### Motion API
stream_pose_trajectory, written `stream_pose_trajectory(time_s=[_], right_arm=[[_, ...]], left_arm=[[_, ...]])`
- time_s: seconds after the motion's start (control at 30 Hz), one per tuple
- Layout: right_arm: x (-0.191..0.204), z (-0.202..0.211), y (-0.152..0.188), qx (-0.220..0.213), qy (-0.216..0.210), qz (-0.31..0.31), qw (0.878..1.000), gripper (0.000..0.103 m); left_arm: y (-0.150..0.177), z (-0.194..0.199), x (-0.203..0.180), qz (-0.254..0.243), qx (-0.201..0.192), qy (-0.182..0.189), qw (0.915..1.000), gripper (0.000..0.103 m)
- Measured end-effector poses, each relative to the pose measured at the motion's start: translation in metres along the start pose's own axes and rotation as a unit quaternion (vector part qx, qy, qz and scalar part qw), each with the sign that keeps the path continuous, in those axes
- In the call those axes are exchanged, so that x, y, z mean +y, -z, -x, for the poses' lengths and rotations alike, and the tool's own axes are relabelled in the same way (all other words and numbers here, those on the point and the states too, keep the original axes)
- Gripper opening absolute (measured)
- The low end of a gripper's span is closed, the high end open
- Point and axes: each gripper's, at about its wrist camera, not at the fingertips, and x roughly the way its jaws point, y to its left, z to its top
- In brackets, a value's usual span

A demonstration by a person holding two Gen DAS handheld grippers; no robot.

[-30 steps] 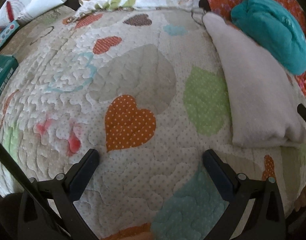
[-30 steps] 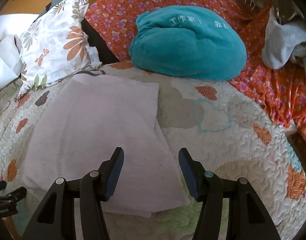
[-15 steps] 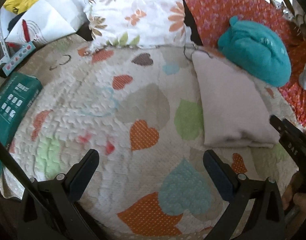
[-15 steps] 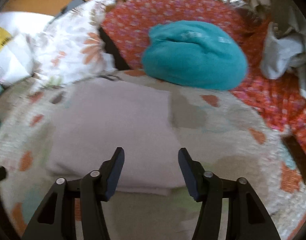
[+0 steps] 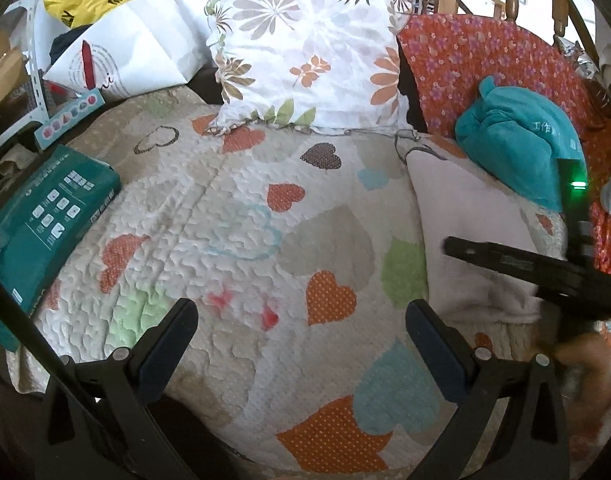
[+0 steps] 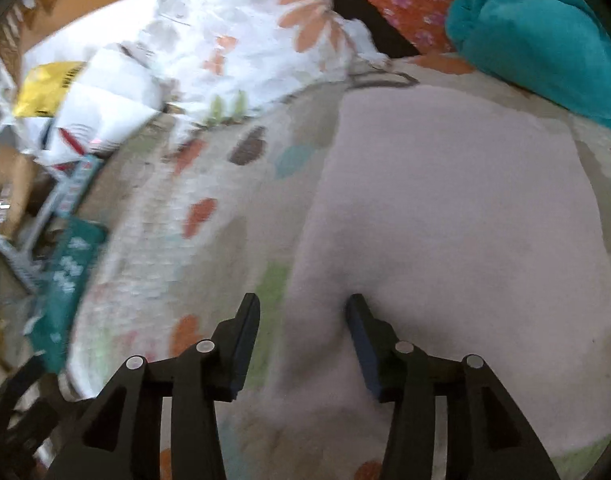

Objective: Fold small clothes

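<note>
- Floral pillow (image 5: 309,52) at the quilt's (image 5: 233,216) far edge.
- Green box (image 5: 45,220) on its left edge.
- Teal bundle (image 5: 521,140) toward its far right corner.
- White paper bag (image 5: 133,48) beyond the quilt's far left corner.

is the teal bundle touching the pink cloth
Touching. The left wrist view shows the teal bundle resting over the pink cloth's far edge, with no quilt showing between them.

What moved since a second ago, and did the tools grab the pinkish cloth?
The left tool pulled up and away, so more of the quilt shows. The right tool narrowed a little and swung left over the folded cloth's near edge. Nothing is gripped. The cloth, teal bundle and pillow stayed put.
</note>
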Motion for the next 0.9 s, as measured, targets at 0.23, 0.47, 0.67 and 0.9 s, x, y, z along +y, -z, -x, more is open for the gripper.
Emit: stream_pose_trajectory(time_s=[0.23, 0.47, 0.67, 0.9], right_arm=[[0.003, 0.077, 0.063, -0.067, 0.113, 0.042, 0.990, 0.050], [-0.015, 0.106, 0.110, -0.115, 0.252, 0.056, 0.959, 0.054], [-0.025, 0.113, 0.110, -0.131, 0.271, 0.042, 0.953, 0.060], [-0.025, 0.109, 0.114, -0.133, 0.287, 0.041, 0.948, 0.064]], left_arm=[[0.009, 0.006, -0.021, -0.023, 0.005, 0.015, 0.9996, 0.103], [0.025, 0.006, -0.046, -0.052, 0.021, 0.020, 0.9982, 0.103], [0.032, 0.008, -0.052, -0.065, 0.024, 0.016, 0.9974, 0.103], [0.034, 0.007, -0.053, -0.064, 0.030, 0.019, 0.9974, 0.103]])
